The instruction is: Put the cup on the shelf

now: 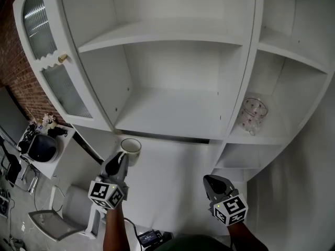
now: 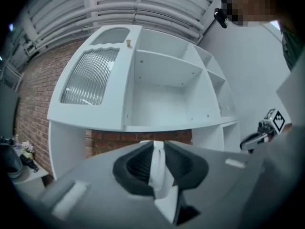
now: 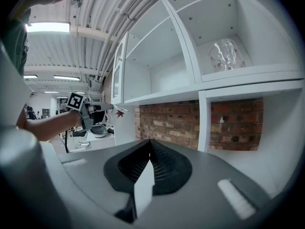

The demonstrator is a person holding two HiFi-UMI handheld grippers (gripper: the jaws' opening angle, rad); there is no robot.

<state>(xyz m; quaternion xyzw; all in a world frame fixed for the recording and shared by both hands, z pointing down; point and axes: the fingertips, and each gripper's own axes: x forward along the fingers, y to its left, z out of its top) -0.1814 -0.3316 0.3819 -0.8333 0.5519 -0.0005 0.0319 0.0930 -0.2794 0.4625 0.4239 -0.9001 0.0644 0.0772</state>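
Observation:
A white cup (image 1: 131,147) hangs in front of the white shelf unit, below its wide middle shelf (image 1: 167,114). My left gripper (image 1: 121,158) is shut on the cup from below. In the left gripper view a thin white part of the cup (image 2: 157,171) is pinched between the dark jaws of the left gripper (image 2: 155,149), which face the shelf (image 2: 157,125). My right gripper (image 1: 213,183) is lower right, jaws together and empty. In its own view the right gripper (image 3: 150,143) points at a brick wall under the shelves.
A glass jar (image 1: 253,114) stands in the right-hand compartment and also shows as the jar (image 3: 224,55). A cabinet door (image 1: 52,61) with ribbed glass stands open at the left. A side table (image 1: 60,156) with a dark pot and a chair (image 1: 57,218) are at lower left.

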